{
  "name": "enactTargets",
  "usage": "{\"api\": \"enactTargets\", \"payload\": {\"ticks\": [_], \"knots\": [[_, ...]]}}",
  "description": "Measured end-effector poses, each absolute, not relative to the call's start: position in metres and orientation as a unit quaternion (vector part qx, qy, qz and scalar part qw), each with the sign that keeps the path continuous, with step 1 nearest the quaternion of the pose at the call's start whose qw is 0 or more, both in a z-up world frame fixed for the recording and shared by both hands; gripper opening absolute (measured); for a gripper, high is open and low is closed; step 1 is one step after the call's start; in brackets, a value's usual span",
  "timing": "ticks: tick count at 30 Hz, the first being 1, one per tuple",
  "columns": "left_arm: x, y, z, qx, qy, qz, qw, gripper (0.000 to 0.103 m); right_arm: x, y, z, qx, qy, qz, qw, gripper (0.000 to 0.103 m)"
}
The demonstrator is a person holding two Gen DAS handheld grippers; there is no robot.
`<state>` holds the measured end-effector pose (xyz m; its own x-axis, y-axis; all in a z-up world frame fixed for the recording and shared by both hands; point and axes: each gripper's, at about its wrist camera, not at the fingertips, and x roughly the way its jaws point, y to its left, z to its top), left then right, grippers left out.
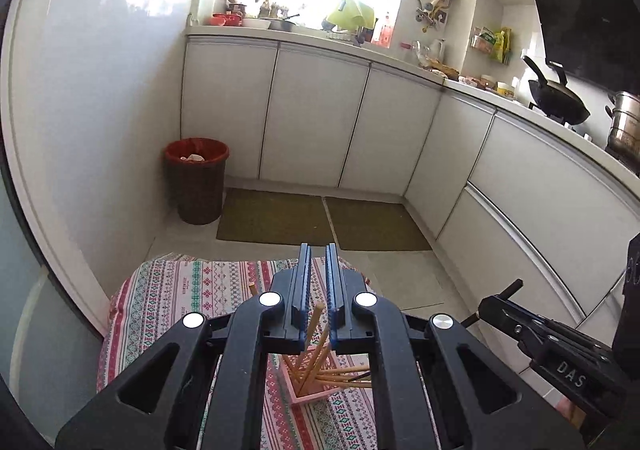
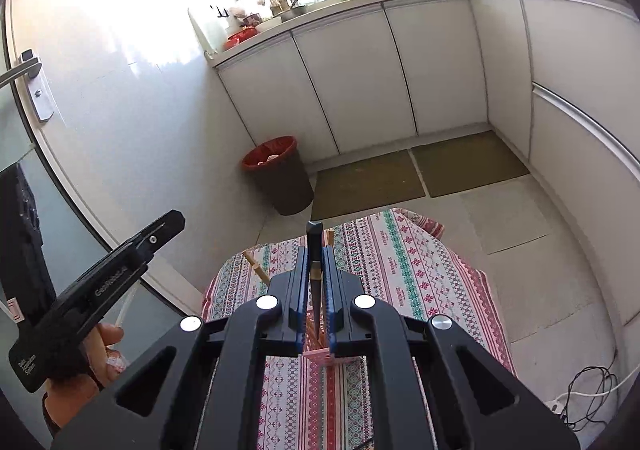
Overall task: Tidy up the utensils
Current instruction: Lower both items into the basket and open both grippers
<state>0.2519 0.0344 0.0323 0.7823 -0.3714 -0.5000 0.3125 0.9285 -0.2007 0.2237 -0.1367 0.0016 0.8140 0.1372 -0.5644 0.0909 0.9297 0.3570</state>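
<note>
**Chopstick pinched above the holder**

A small table (image 2: 420,282) under a woven, striped red-green-white cloth stands on a pale tiled kitchen floor. White glossy cabinets (image 1: 320,121) curve round from 11 to 3 o'clock, a dark bin (image 1: 198,179) with a red liner sits at 10 o'clock, and two olive mats (image 1: 276,215) lie ahead.

The right gripper (image 2: 319,250) has its jaws pinching a slim dark chopstick (image 2: 314,246) with a brass band, held upright. The left gripper (image 1: 317,250) has its jaws narrowly parted, holding nothing; a wooden stick shows behind the gap.

A square pink holder (image 1: 310,386) on the cloth, at 6 o'clock below the left jaws, carries a splayed bunch of wooden chopsticks (image 1: 320,366).
</note>
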Motion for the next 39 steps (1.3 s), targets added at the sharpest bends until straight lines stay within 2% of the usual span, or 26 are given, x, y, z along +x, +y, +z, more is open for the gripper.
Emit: {"api": "enactTargets", "payload": {"ticks": [6,16,21,29,33,36,38,39], "knots": [[0.245,0.061,0.022,-0.105,0.274,-0.175,0.940,0.019,0.239,-0.128,-0.005,0.178,0.305,-0.001,0.935,0.007],[0.258,0.082,-0.010,-0.127,0.310,-0.161,0.929,0.019,0.268,-0.109,-0.022,0.171,0.326,-0.003,0.930,0.007],[0.258,0.085,-0.009,-0.125,0.310,-0.159,0.929,0.019,0.284,-0.101,-0.039,0.176,0.346,-0.003,0.921,0.013],[0.244,0.079,0.001,-0.107,0.303,-0.158,0.934,0.026,0.264,-0.100,-0.030,0.148,0.335,-0.029,0.930,0.014],[0.232,0.066,0.003,-0.083,0.302,-0.155,0.937,0.041,0.243,-0.101,-0.025,0.124,0.324,-0.044,0.937,0.020],[0.222,0.055,0.001,-0.056,0.303,-0.151,0.939,0.045,0.230,-0.100,-0.024,0.113,0.324,-0.053,0.938,0.026],[0.216,0.049,-0.002,-0.045,0.307,-0.148,0.939,0.049,0.221,-0.101,-0.024,0.110,0.324,-0.059,0.938,0.036],[0.213,0.047,-0.004,-0.040,0.309,-0.145,0.939,0.055,0.216,-0.101,-0.025,0.107,0.323,-0.063,0.938,0.038]]}}
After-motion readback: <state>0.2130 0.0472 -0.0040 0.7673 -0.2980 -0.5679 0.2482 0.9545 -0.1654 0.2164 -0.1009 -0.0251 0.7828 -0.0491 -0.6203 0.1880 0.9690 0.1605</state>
